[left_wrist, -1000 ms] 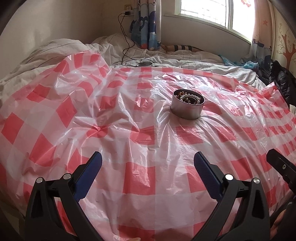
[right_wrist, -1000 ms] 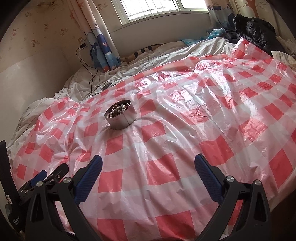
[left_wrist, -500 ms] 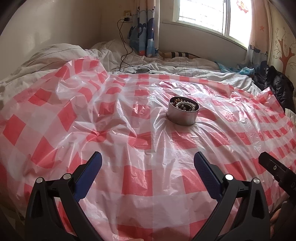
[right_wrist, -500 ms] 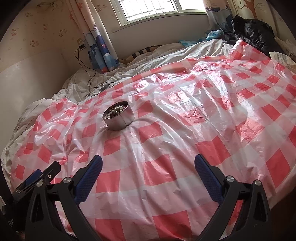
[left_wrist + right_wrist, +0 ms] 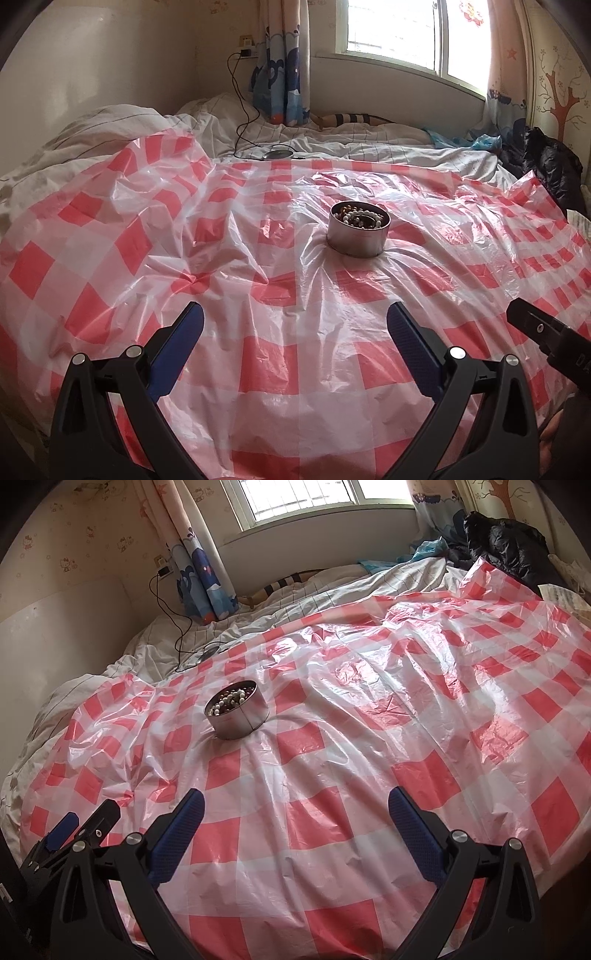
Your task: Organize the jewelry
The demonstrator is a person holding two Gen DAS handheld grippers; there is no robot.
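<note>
A round metal tin [image 5: 357,236] full of beaded bracelets [image 5: 360,218] stands on a red-and-white checked plastic sheet [image 5: 266,354] spread over a bed. It also shows in the right wrist view [image 5: 238,716], left of centre. My left gripper [image 5: 294,325] is open and empty, held above the sheet well short of the tin. My right gripper [image 5: 295,806] is open and empty too, nearer the bed's front edge and to the right of the tin. Each gripper's tip shows at the edge of the other's view.
Rumpled white bedding [image 5: 354,147] lies behind the sheet. A black charger cable [image 5: 240,122] runs from a wall socket to a small round device [image 5: 277,154]. Dark clothing [image 5: 509,550] is piled at the far right. A window and curtains stand behind the bed.
Both grippers have pulled back and tilted up a little, so the tin looks smaller and more of the wall and window shows. Both stay open. The tin has not moved.
</note>
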